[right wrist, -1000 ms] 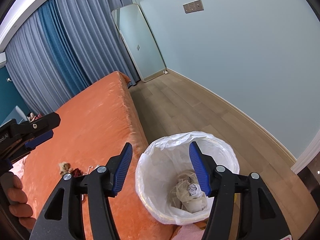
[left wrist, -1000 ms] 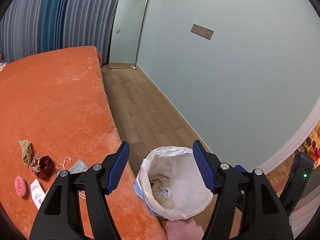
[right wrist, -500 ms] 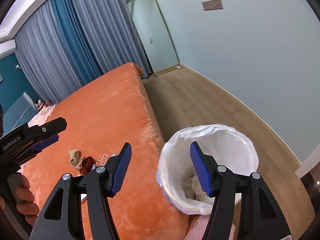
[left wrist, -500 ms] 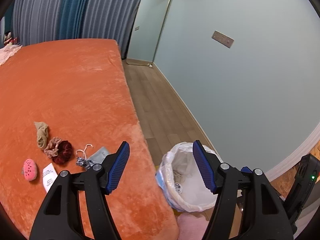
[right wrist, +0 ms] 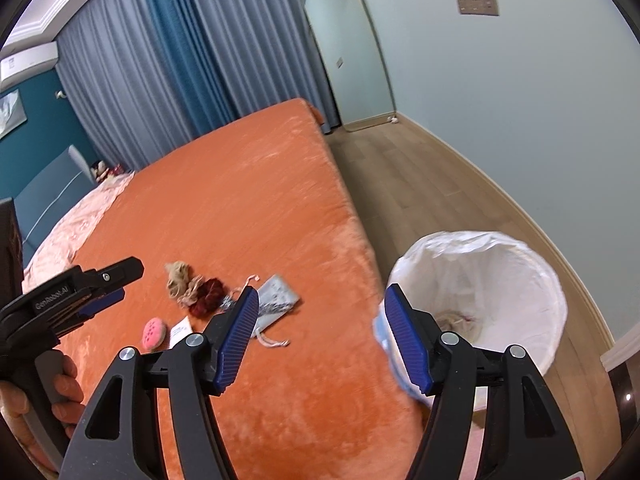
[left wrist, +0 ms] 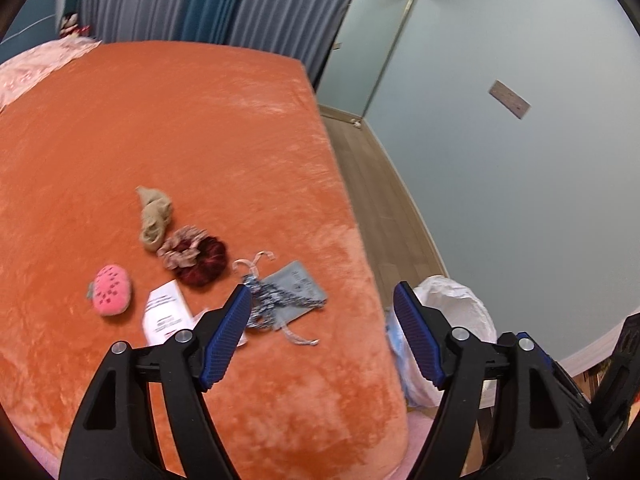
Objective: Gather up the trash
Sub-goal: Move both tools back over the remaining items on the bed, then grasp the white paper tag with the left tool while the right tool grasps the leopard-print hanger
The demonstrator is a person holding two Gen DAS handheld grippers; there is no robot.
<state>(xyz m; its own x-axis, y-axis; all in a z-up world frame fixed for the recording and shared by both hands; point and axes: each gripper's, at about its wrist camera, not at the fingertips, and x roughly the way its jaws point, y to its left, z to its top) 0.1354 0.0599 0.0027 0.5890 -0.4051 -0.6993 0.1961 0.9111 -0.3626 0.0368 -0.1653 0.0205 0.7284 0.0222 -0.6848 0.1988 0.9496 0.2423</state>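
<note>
Both claws, left claw (left wrist: 322,334) and right claw (right wrist: 318,338), have just been opening and stand apart with nothing between them, above the orange bed (left wrist: 192,128). Small litter lies on the bed near its floor-side edge: a grey pouch (left wrist: 298,286), paper slip (left wrist: 164,312), scrunchies (left wrist: 196,254). Beside that edge stands the white-lined bin (right wrist: 520,280).

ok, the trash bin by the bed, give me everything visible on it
The trash bin is round and open-topped, lined with a white plastic bag folded over the rim; a pale blue outer wall shows below the liner on the bed side. It stands upright on the wooden floor, right beside the edge of the orange bed. Some crumpled beige and whitish trash lies at the bottom. Nothing grips it. In the left wrist view only its crinkled liner shows.
</note>
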